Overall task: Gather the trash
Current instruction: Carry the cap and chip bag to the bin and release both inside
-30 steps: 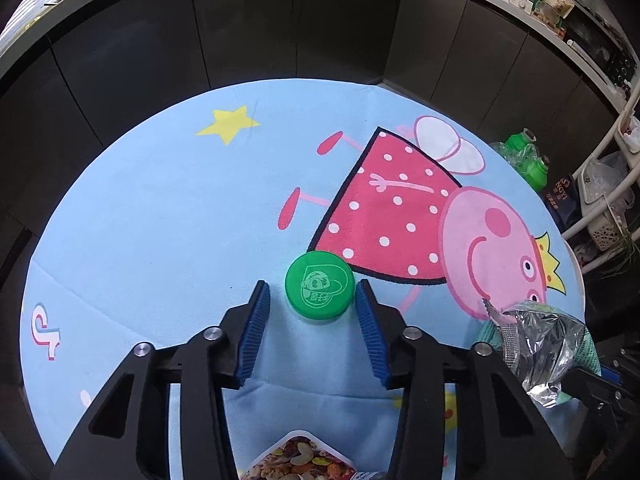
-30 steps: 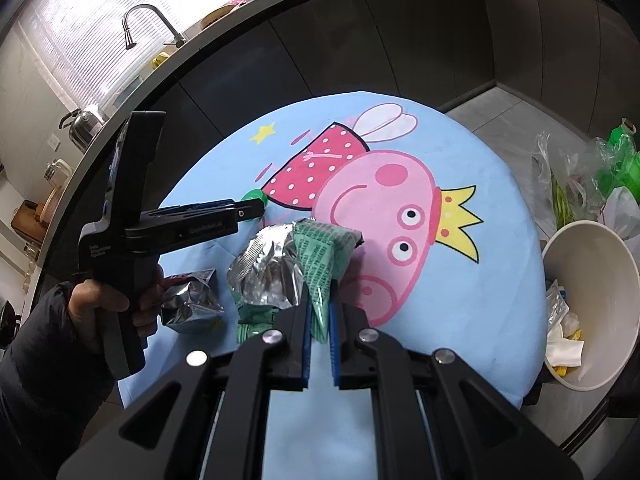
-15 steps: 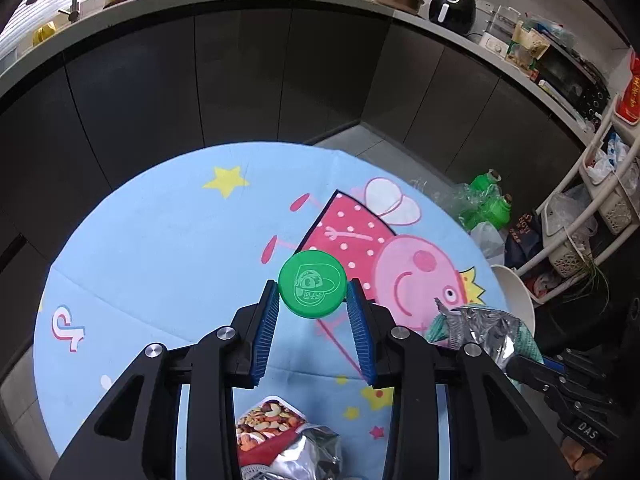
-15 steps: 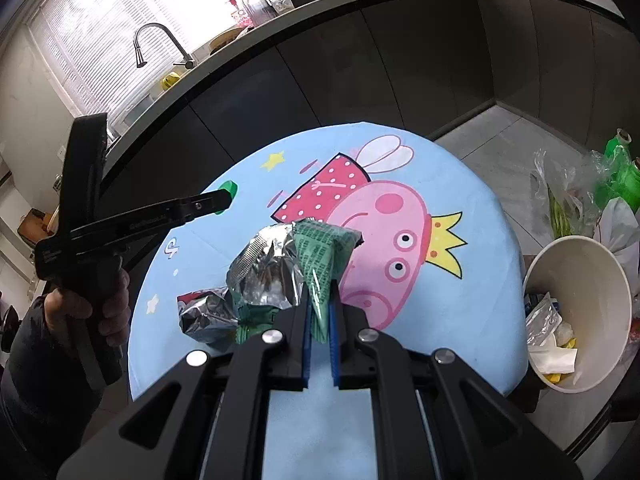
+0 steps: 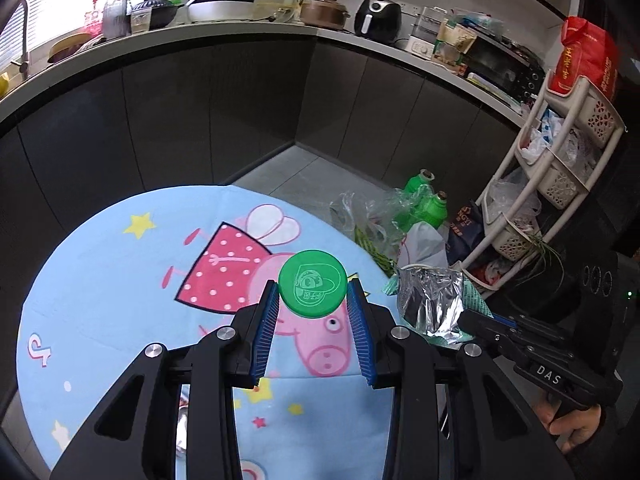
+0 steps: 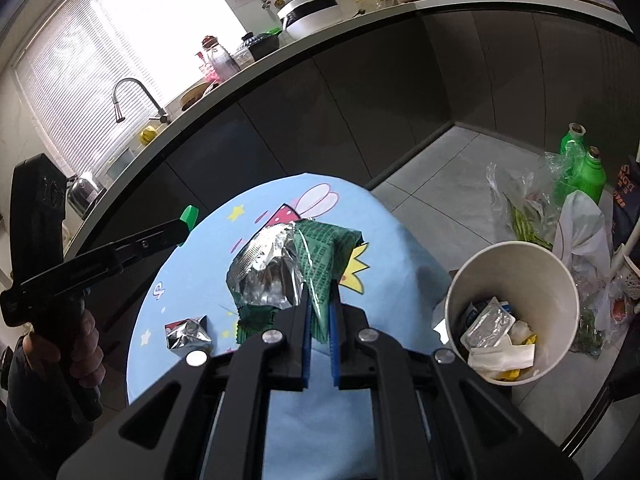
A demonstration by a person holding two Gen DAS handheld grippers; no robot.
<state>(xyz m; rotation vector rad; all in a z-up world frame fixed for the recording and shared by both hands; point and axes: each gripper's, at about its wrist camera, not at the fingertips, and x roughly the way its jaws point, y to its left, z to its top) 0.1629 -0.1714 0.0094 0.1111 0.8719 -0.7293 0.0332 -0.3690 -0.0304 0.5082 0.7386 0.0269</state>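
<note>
The left claw (image 5: 313,300) pinches a green cap (image 5: 313,283) between its blue pads, held above the cartoon-print surface (image 5: 120,280). The right claw (image 6: 320,312) is pressed together on a green foil wrapper (image 6: 296,268), just beside the white bin (image 6: 516,272) holding other trash; a crumpled packet (image 6: 187,332) lies on the surface.

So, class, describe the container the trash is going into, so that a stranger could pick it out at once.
Start at the round table with the blue cartoon-pig cloth. Just off its right edge stands a white paper bucket, open-topped and already holding crumpled wrappers. Unlike the green bottles and plastic bags behind it, it is plain, rigid and round.
</note>
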